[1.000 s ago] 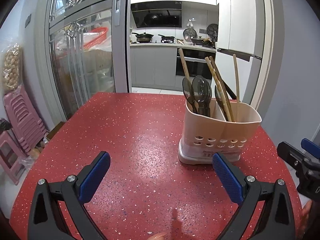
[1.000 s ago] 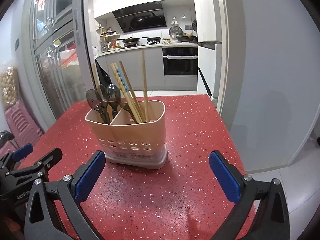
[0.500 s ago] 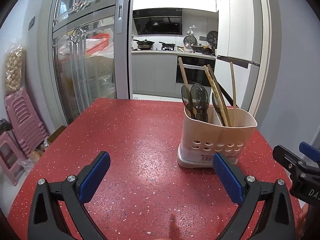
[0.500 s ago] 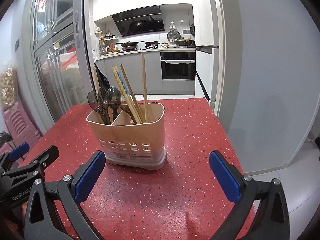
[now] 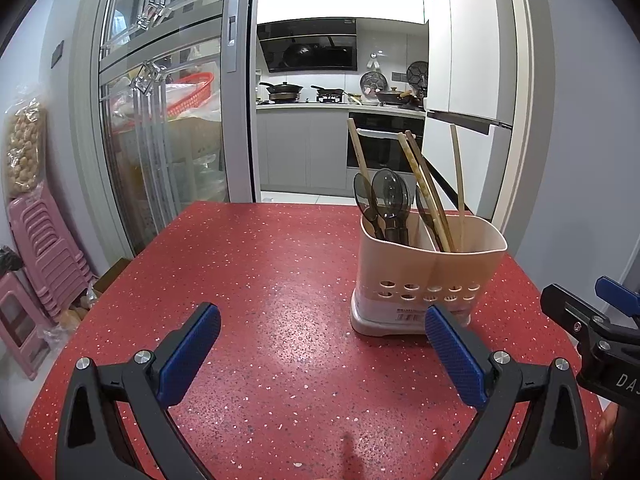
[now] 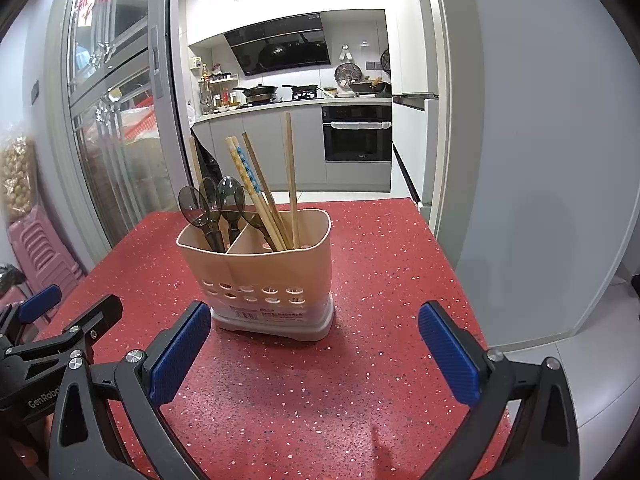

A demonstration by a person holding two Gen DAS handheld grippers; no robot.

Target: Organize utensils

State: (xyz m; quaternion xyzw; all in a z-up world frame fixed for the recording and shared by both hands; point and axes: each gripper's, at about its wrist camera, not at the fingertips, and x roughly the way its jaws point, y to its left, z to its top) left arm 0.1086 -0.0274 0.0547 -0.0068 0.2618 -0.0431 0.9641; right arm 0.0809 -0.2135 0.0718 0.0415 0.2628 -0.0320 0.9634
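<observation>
A beige two-compartment utensil holder stands on the red speckled table. Dark translucent spoons fill its left compartment. Several wooden chopsticks lean in the right one, and one more rises behind the spoons. My left gripper is open and empty, hovering over the table in front and left of the holder. My right gripper is open and empty too, in front of the holder, slightly right of it. Each gripper shows at the edge of the other's view.
The table's right edge runs close to a grey wall. Pink stacked stools and a glass sliding door are on the left. A kitchen with a stove and oven lies beyond the far table edge.
Both grippers have risen and pulled back slightly from the holder, which now sits a little lower and farther in both views. Nothing was grasped or released.
</observation>
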